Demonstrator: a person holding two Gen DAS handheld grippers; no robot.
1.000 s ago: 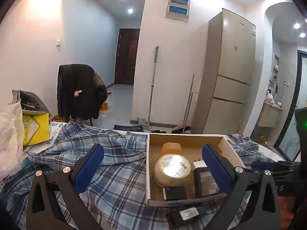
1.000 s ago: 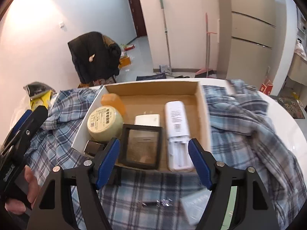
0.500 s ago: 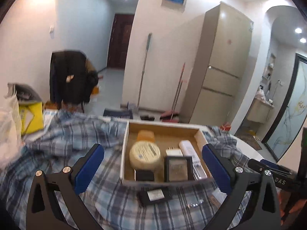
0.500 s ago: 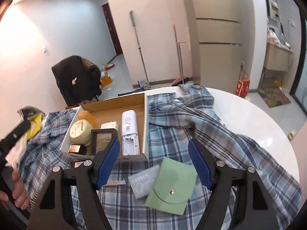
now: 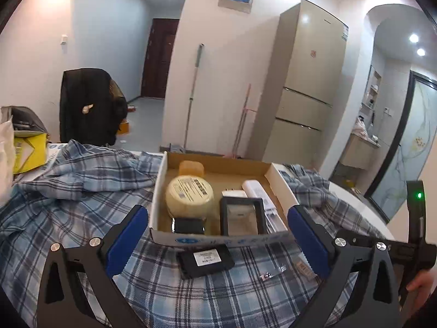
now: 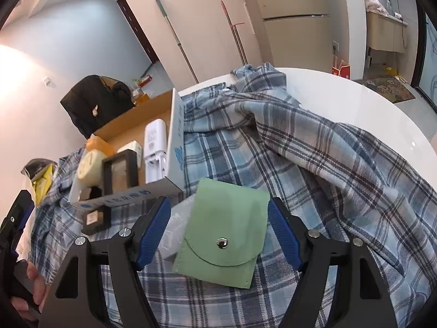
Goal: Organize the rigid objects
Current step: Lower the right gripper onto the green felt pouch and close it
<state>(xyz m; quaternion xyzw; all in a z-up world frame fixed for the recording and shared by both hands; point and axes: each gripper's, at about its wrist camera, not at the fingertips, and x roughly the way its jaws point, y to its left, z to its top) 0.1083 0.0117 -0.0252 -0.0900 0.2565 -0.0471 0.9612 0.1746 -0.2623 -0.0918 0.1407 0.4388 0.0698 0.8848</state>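
Note:
A cardboard box [image 5: 158, 191] [image 6: 174, 136] sits on a plaid cloth and holds a round cream tin [image 5: 189, 195], an orange block [image 5: 191, 167], a white charger [image 5: 232, 193], a white remote [image 5: 259, 194] [image 6: 155, 143], a black frame [image 5: 241, 216] [image 6: 120, 173] and a small black item [image 5: 189, 225]. A black battery with a white label [image 5: 204, 257] lies in front of the box, between the jaws of my open left gripper [image 5: 218, 240]. My open right gripper [image 6: 218, 229] straddles a green snap pouch [image 6: 224, 235] lying on the cloth.
The plaid shirt [image 6: 314, 147] covers most of a white round table [image 6: 341, 93]. A clear plastic packet [image 6: 174, 235] lies left of the pouch. A yellow bag [image 5: 27, 150] and white bag sit at the left. A fridge [image 5: 308, 87] stands behind.
The right gripper has swung right and come down over the green pouch. The left gripper has pulled back a little, so the black battery sits between its jaws.

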